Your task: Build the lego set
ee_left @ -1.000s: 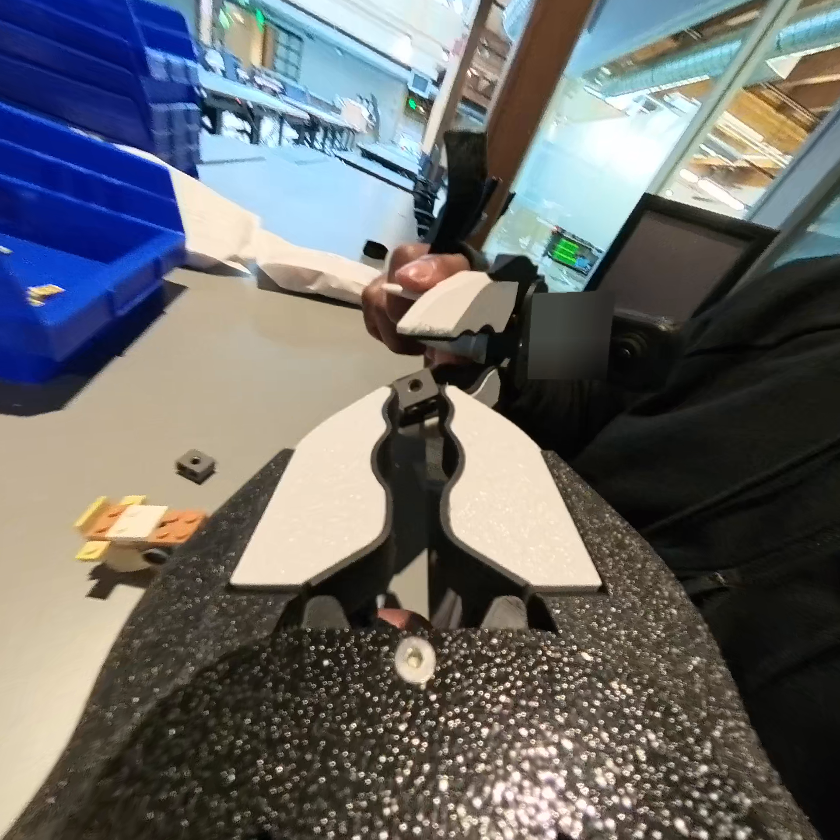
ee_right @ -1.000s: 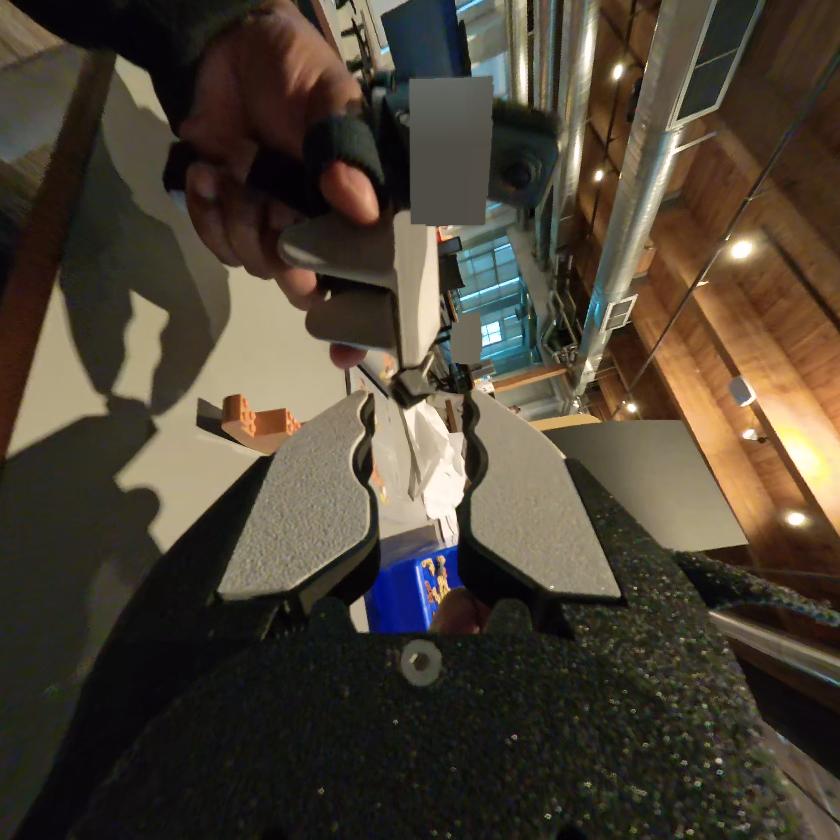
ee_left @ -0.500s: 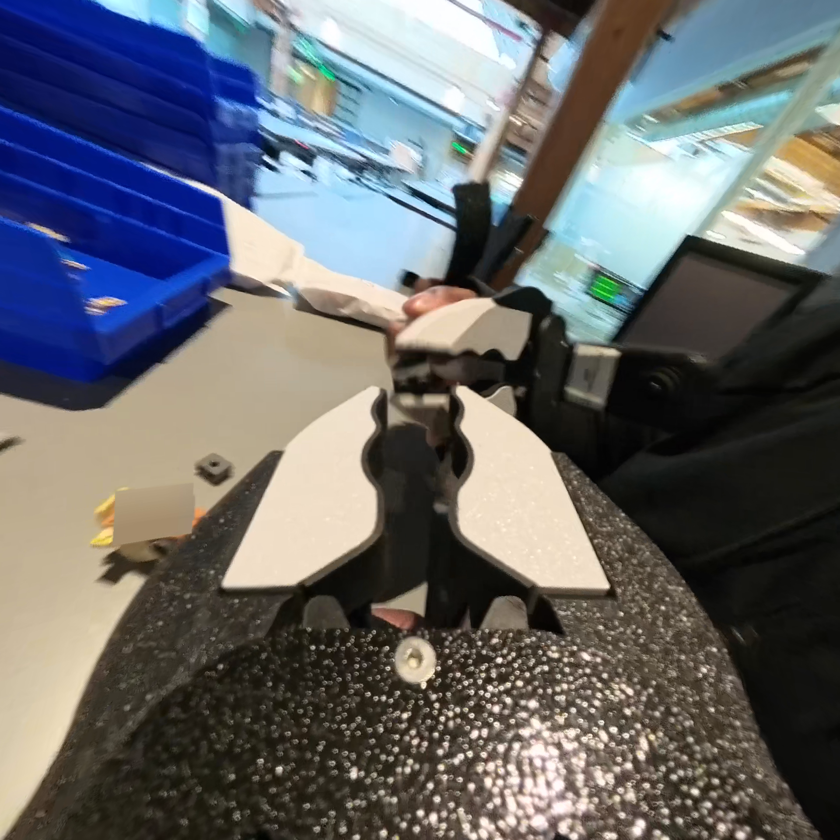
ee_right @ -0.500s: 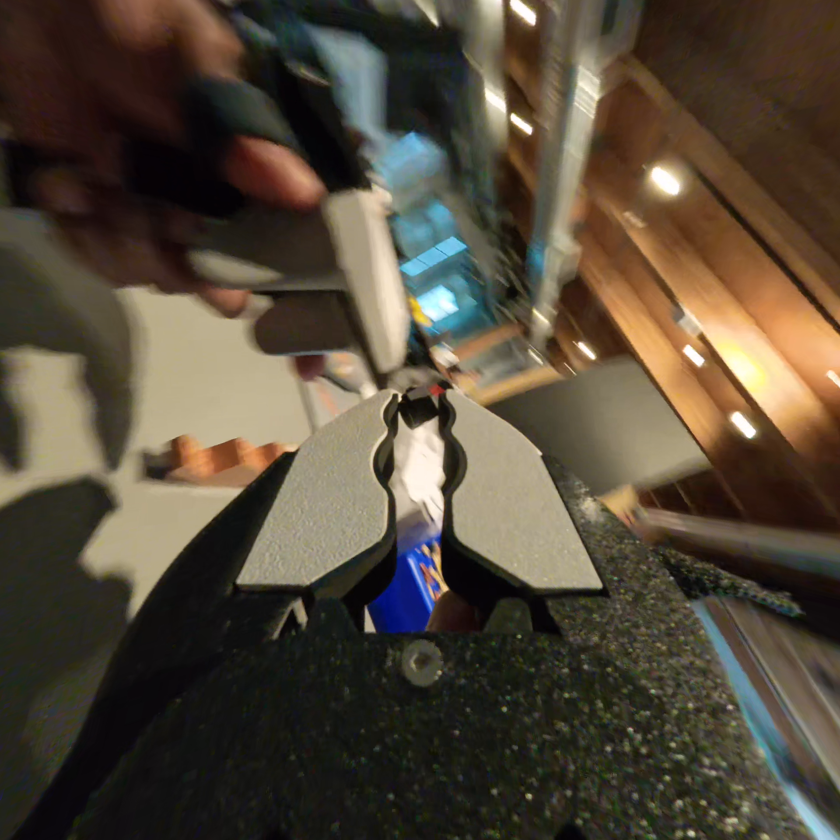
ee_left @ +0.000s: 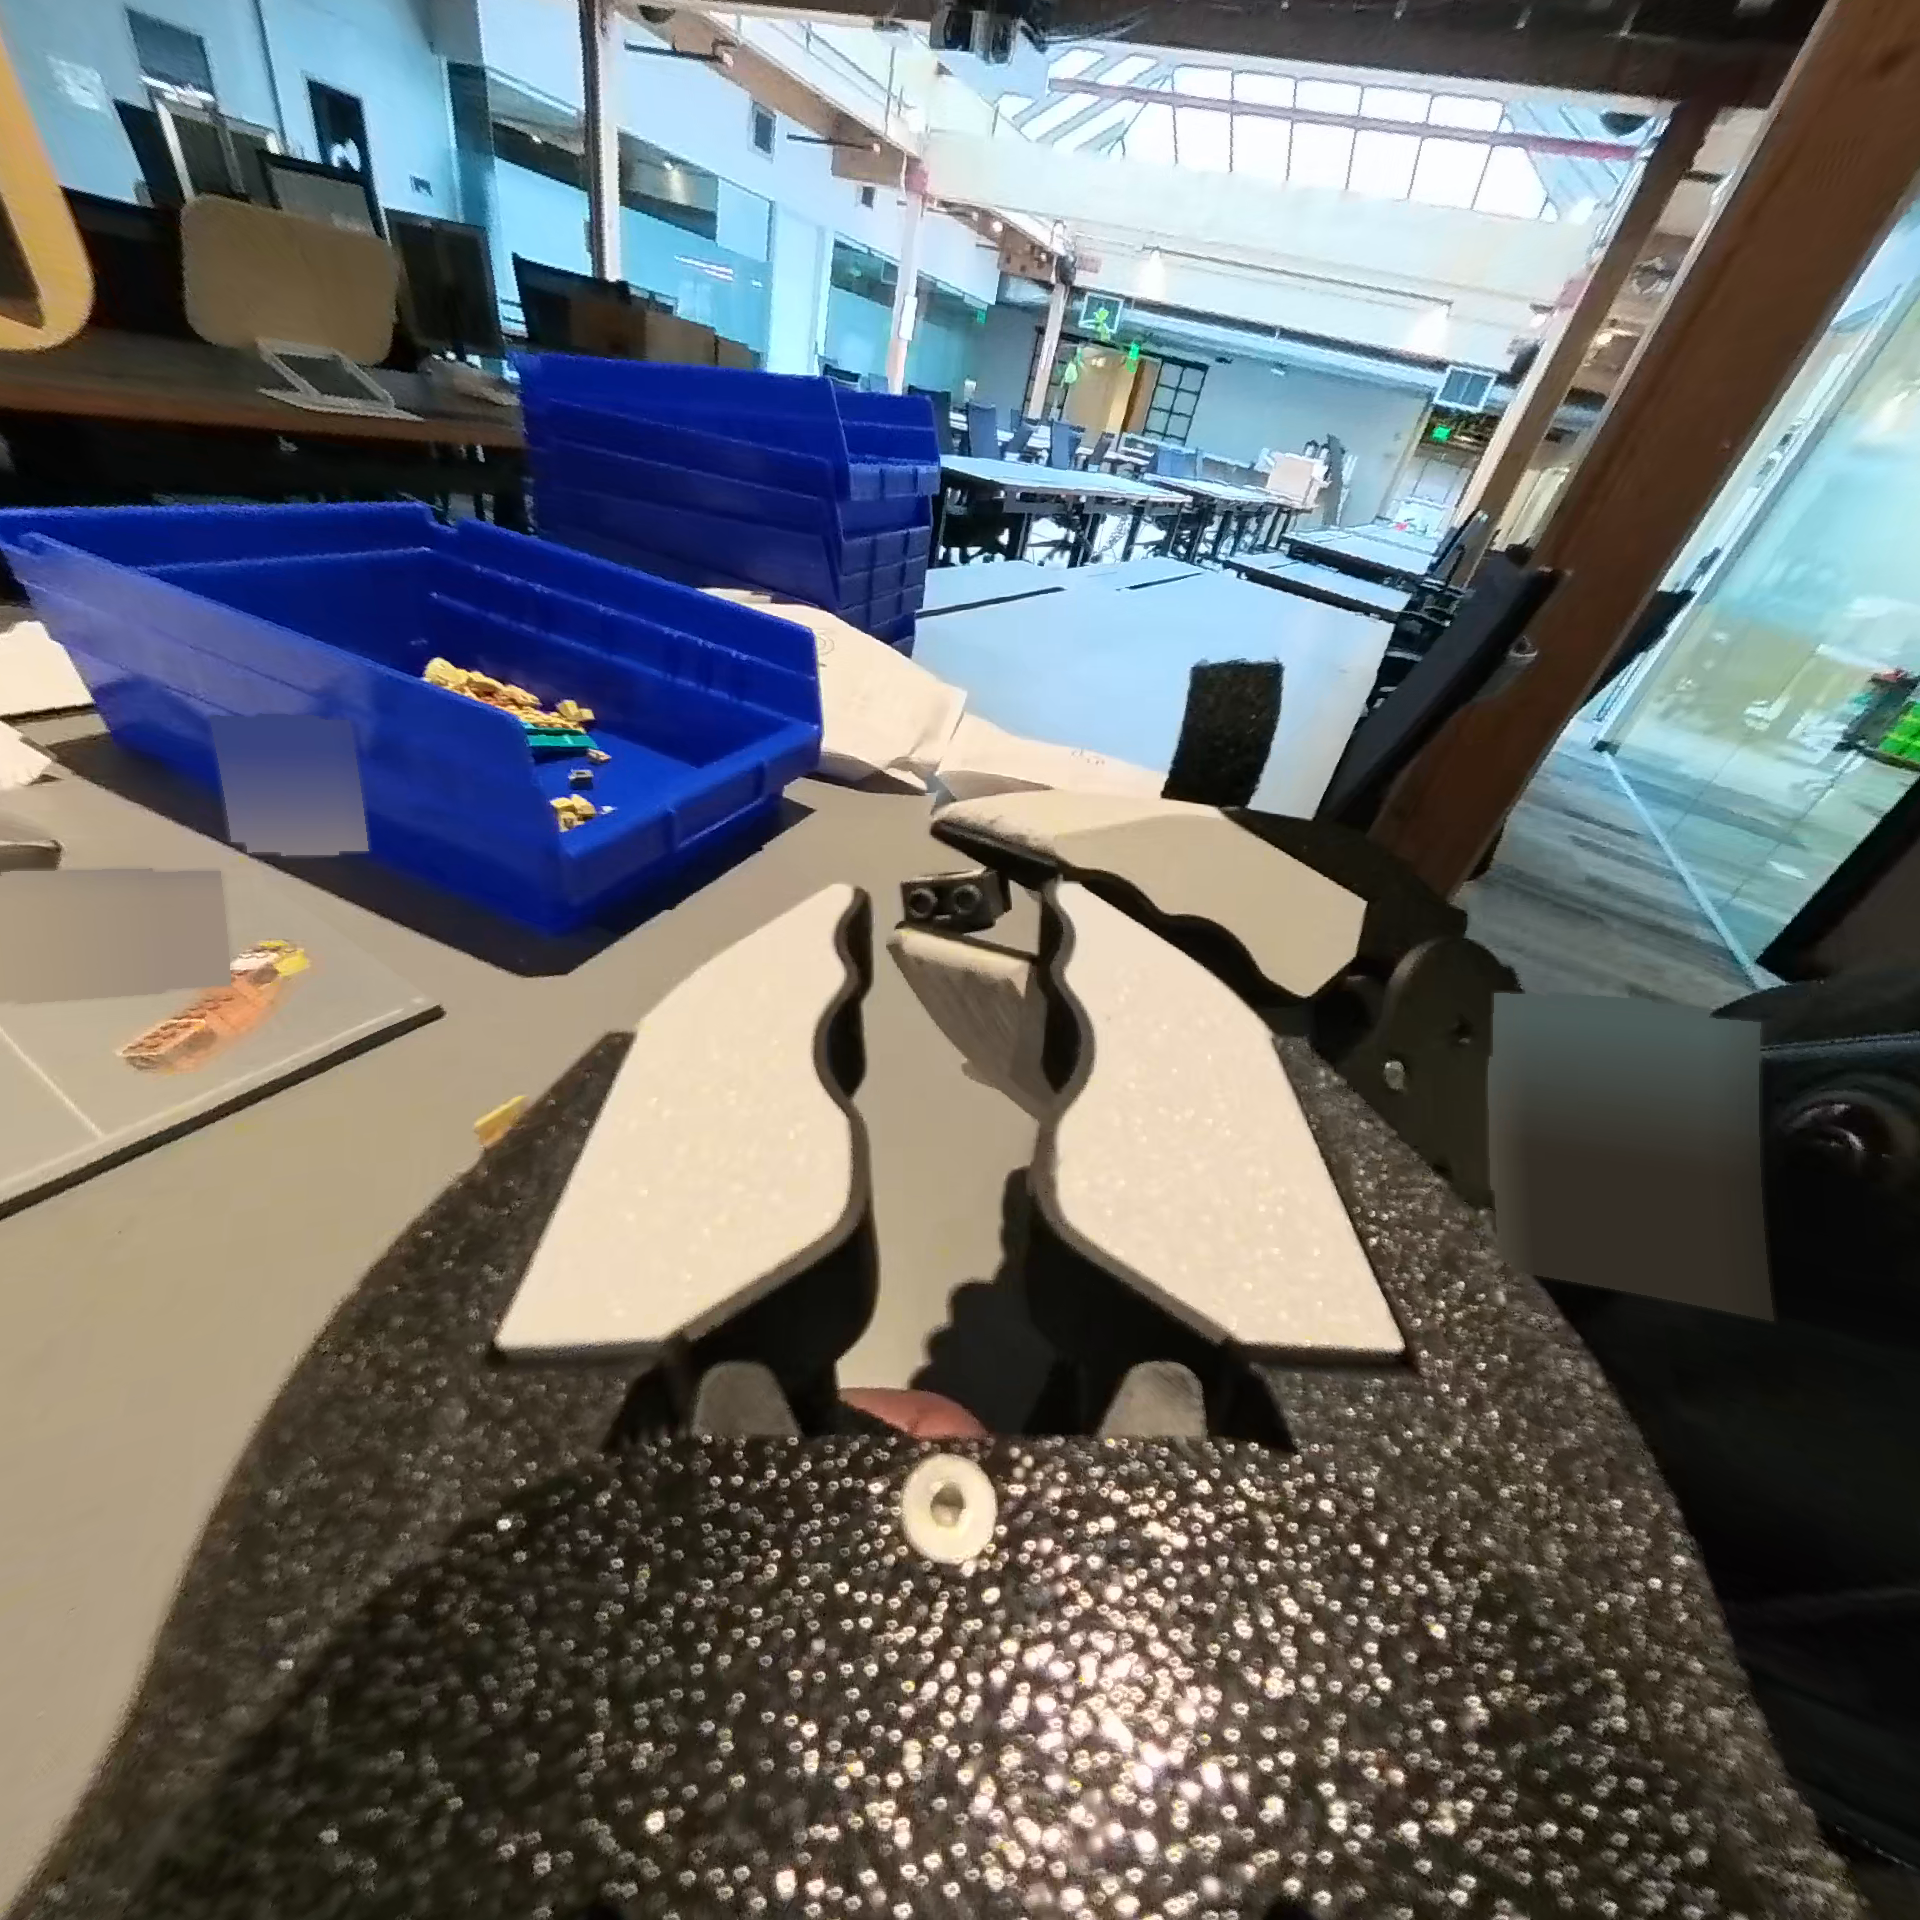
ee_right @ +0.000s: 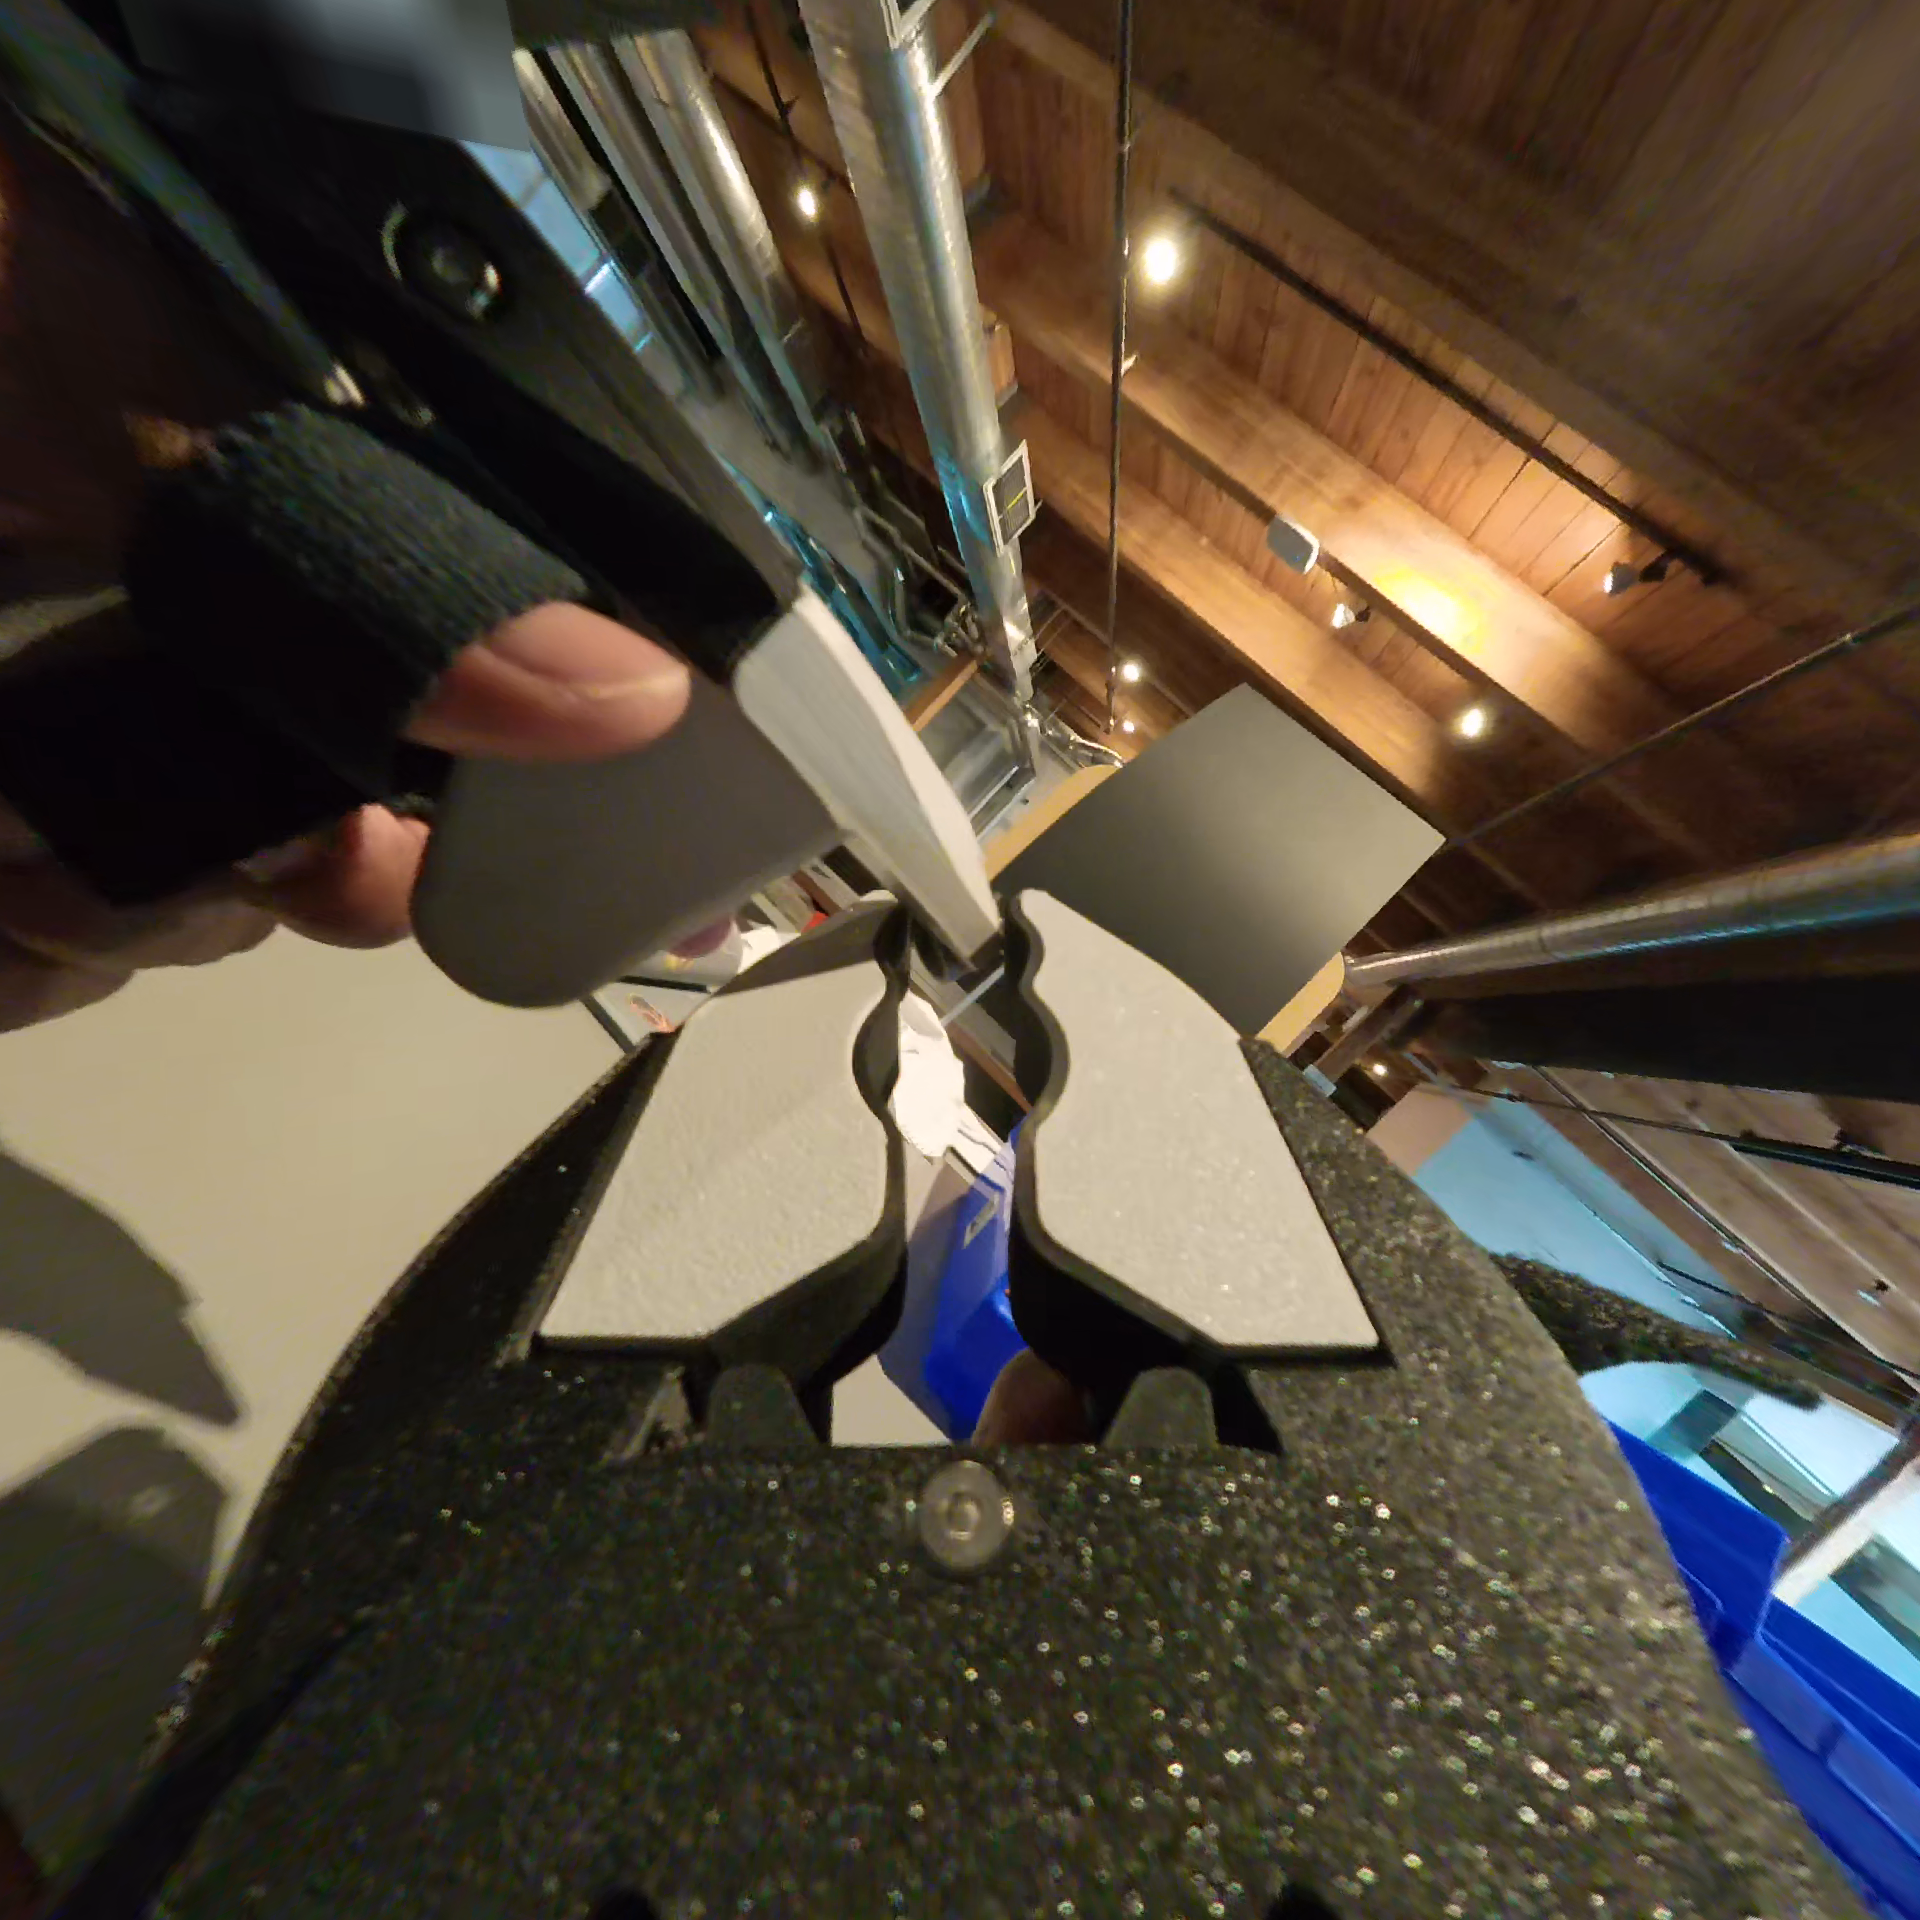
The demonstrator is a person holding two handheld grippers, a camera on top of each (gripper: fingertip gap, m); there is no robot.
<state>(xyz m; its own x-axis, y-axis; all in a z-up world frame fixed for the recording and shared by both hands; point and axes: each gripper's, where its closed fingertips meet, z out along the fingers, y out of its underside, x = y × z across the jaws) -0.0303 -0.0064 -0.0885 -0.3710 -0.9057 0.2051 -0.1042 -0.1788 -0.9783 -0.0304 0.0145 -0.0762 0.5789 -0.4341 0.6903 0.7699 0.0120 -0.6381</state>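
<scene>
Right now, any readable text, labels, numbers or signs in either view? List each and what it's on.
Nothing legible enough to quote; these carry markings:
Green lit sign under the far ceiling: too small to read.
White paper behind the blue bin: faint print, blurred.
Tag on the ceiling duct: too small to read.
Black brick: no marking I can make out.

Left wrist view: bright, cool daylight from skylights (ee_left: 1299,114) at upper right, sharp centre, stretched edges. Right wrist view: dimmer, warm ceiling spots (ee_right: 1161,257), dark shadows (ee_right: 114,1320) at lower left, soft edges.
</scene>
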